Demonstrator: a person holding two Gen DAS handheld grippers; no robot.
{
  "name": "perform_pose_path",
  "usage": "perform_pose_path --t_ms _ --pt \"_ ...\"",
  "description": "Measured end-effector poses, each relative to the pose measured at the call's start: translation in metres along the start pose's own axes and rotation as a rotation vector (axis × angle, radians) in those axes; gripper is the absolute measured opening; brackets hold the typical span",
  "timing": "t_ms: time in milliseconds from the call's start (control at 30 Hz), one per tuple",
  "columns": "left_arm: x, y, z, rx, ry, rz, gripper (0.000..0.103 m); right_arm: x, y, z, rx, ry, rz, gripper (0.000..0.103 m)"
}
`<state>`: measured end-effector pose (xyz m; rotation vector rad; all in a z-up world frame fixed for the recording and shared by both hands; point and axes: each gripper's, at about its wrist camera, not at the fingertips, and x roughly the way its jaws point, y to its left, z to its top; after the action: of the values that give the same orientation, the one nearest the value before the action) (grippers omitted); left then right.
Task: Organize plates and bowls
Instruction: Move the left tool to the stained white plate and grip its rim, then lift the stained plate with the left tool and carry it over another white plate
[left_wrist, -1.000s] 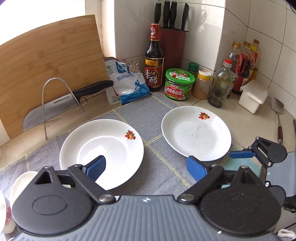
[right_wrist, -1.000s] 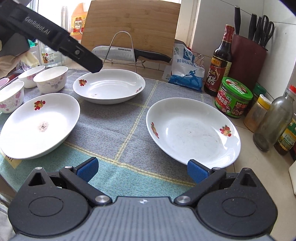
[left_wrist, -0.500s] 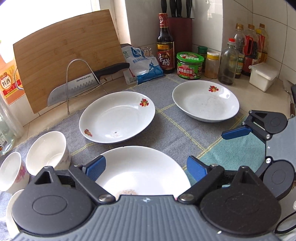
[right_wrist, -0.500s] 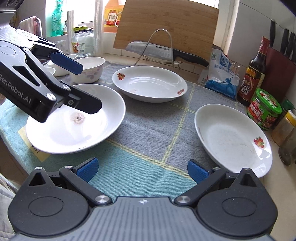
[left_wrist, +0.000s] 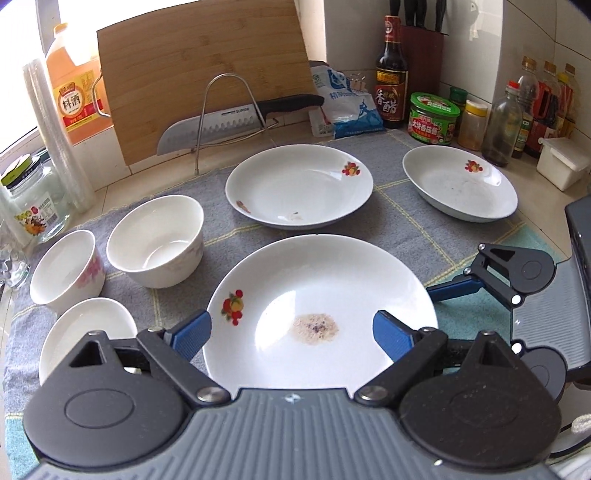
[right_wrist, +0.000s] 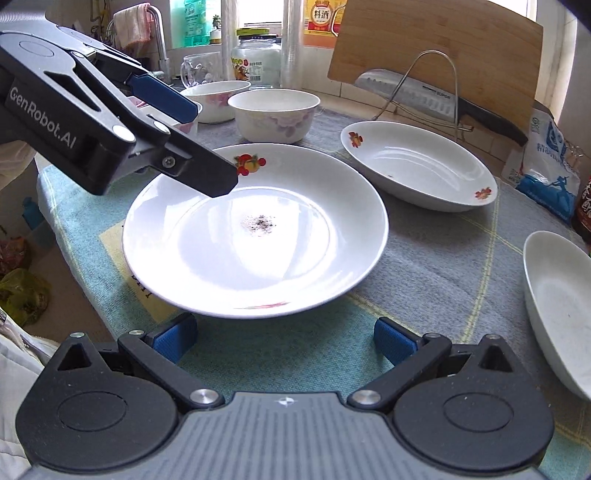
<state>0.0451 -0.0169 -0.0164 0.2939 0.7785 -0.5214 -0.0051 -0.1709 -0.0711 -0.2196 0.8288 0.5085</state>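
Note:
Three white plates with fruit motifs lie on a grey and teal cloth (left_wrist: 399, 221). The near plate (left_wrist: 317, 314) (right_wrist: 255, 229) has a crumb stain in its middle. A second plate (left_wrist: 299, 184) (right_wrist: 417, 166) lies behind it and a third plate (left_wrist: 460, 182) (right_wrist: 557, 302) at the right. Three white bowls (left_wrist: 157, 240) (left_wrist: 64, 269) (left_wrist: 85, 332) stand at the left. My left gripper (left_wrist: 291, 330) (right_wrist: 203, 147) is open, hovering over the near plate's near-left side. My right gripper (right_wrist: 284, 338) is open and empty, low in front of that plate's rim.
A cutting board (left_wrist: 207, 74), a knife on a wire rack (left_wrist: 236, 122), a salt bag (left_wrist: 343, 107), sauce bottles and jars (left_wrist: 434, 118) line the back wall. A glass jar (left_wrist: 31, 206) and an oil jug (left_wrist: 77, 99) stand at the left. The counter edge lies near left.
Both grippers have swung left, from facing the right plate to facing the near stained plate. The left gripper now hangs over that plate. Both stay open.

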Motion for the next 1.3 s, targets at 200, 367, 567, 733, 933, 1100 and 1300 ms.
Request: perform_pose_path --t_ms 200,367,567,733,933,1100,1300 --pt "0.005 0.019 -0.001 -0.029 0.043 -0.027 0.094 0.008 0.006 0.007 -0.045 -0.022 0.041 0.103" --pt "0.016 0.028 0.006 -0.011 0.06 -0.036 0.094 0.009 0.004 0.0 -0.054 -0.074 0.059 0.103" --pt "0.037 0.033 0.018 0.037 0.106 -0.076 0.094 0.01 0.005 0.0 -0.059 -0.09 0.059 0.103" --pt "0.058 0.035 0.028 0.085 0.169 -0.128 0.094 0.014 0.008 0.003 -0.072 -0.093 0.07 0.103" --pt "0.081 0.044 0.035 0.107 0.256 -0.18 0.091 0.013 0.008 -0.001 -0.071 -0.113 0.068 0.103" --pt "0.096 0.051 0.04 0.084 0.333 -0.262 0.084 0.013 0.009 0.001 -0.066 -0.107 0.061 0.103" --pt "0.107 0.056 0.044 0.08 0.396 -0.318 0.076 0.013 0.01 0.001 -0.064 -0.107 0.06 0.103"
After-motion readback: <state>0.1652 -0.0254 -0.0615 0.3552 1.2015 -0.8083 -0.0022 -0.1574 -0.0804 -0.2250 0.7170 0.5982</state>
